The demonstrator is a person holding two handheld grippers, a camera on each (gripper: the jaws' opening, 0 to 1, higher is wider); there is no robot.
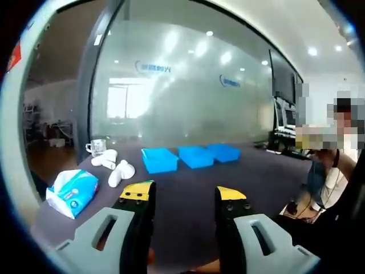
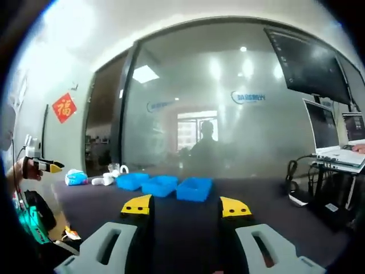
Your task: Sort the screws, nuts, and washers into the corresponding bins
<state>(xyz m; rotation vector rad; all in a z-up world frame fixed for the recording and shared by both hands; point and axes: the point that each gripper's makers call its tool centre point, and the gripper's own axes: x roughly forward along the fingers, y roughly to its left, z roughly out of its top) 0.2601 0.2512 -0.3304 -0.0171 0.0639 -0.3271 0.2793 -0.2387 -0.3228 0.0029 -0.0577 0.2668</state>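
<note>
Three blue bins stand in a row on the dark table: the near one (image 1: pixel 159 160), the middle one (image 1: pixel 195 156) and the far one (image 1: pixel 223 152). My left gripper (image 1: pixel 183 194) hovers short of them, its yellow-tipped jaws wide apart with nothing between them. From the right gripper view the same bins (image 2: pixel 132 181), (image 2: pixel 161 185), (image 2: pixel 194 189) lie ahead across the table. My right gripper (image 2: pixel 186 206) is open and empty too, well back from the bins. What the bins hold is hidden by their walls. The left gripper (image 2: pixel 47 166) also appears at the far left, held in a hand.
A tissue pack (image 1: pixel 71 191), several white items (image 1: pixel 117 167) and a glass mug (image 1: pixel 97 146) sit left of the bins. A seated person (image 1: pixel 336 165) is at the right. A laptop (image 2: pixel 336 142), cables (image 2: pixel 296 185) and a wall monitor (image 2: pixel 308 63) are on the right side.
</note>
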